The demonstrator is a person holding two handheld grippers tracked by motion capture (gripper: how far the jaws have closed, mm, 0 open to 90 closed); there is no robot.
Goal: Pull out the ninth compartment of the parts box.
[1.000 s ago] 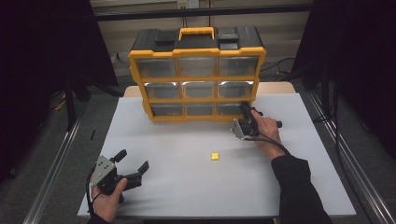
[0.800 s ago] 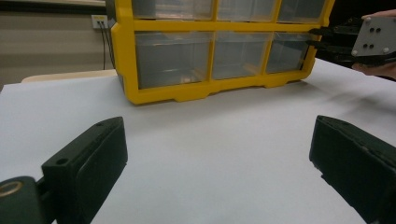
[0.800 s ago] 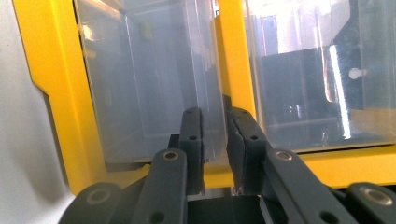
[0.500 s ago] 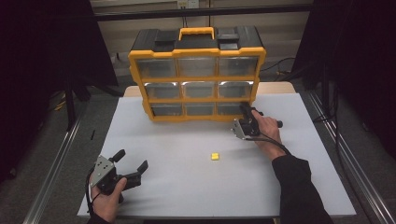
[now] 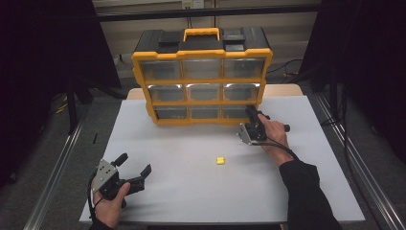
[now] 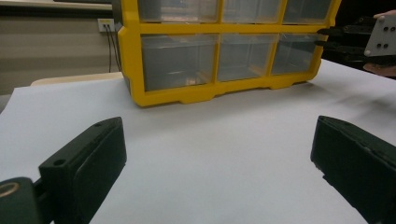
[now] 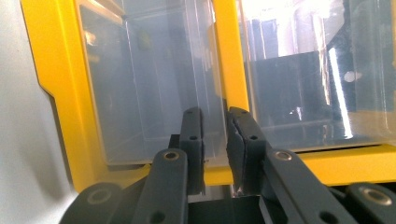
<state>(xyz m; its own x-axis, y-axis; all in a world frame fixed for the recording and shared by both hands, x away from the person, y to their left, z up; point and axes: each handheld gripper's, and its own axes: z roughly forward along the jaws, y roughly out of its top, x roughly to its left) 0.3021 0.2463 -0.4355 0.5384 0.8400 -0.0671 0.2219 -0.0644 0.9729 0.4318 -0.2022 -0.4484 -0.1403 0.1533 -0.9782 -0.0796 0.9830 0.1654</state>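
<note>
Standing at the table's (image 5: 191,191) far edge, a yellow-and-black organizer cabinet (image 5: 201,76) holds nine clear drawers in three rows. Right gripper (image 5: 252,116): at the bottom-right drawer (image 5: 235,111), jaws drawn narrow on the drawer's clear front lip in the right gripper view. Left gripper (image 5: 133,166): near the front-left corner, jaws wide, nothing between them, well apart from the cabinet. Small yellow piece (image 5: 220,160): lying loose on the sheet, between cabinet and front edge.
</note>
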